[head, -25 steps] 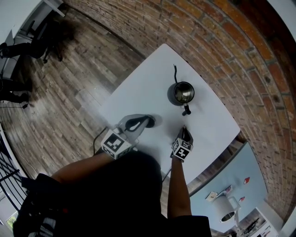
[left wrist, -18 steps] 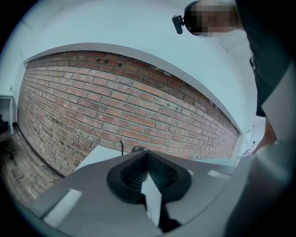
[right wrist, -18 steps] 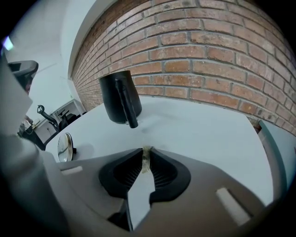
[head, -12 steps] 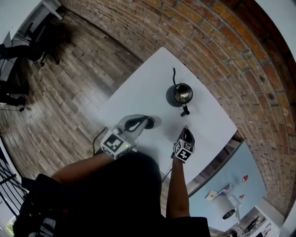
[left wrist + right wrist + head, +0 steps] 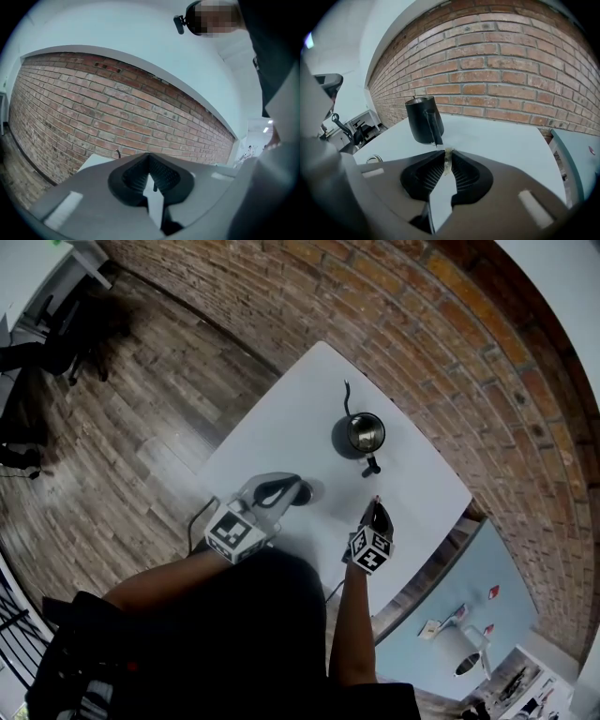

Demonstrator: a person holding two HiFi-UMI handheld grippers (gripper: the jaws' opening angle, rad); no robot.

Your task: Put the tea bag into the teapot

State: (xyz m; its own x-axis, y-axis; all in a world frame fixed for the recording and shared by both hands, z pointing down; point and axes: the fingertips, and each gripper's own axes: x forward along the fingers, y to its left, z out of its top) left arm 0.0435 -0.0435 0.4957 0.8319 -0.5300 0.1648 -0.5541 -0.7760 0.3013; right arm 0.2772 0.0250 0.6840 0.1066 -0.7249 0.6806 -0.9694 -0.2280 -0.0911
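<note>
The black teapot (image 5: 364, 434) stands uncovered on the white table (image 5: 281, 427), its thin spout (image 5: 345, 392) pointing away and its handle toward me. My right gripper (image 5: 376, 504) hovers just short of the handle, angled down. In the right gripper view the teapot (image 5: 423, 119) is straight ahead, and a pale tea bag (image 5: 448, 158) is pinched between the shut jaws of my right gripper (image 5: 448, 154). My left gripper (image 5: 302, 487) is held left of it over the table. Its jaws (image 5: 149, 158) meet at the tips with nothing between them, and they hide the pot except for the spout tip (image 5: 117, 152).
A brick wall (image 5: 511, 70) runs close behind the table's far edges. A small round metal thing (image 5: 372, 159) lies on the table left of my right gripper. Wooden floor (image 5: 122, 427) lies to the left; a light blue surface (image 5: 450, 596) sits below the table's right edge.
My right gripper has lifted a little off the table with the tea bag still in it. The left gripper has stayed where it was. The head view has shifted slightly.
</note>
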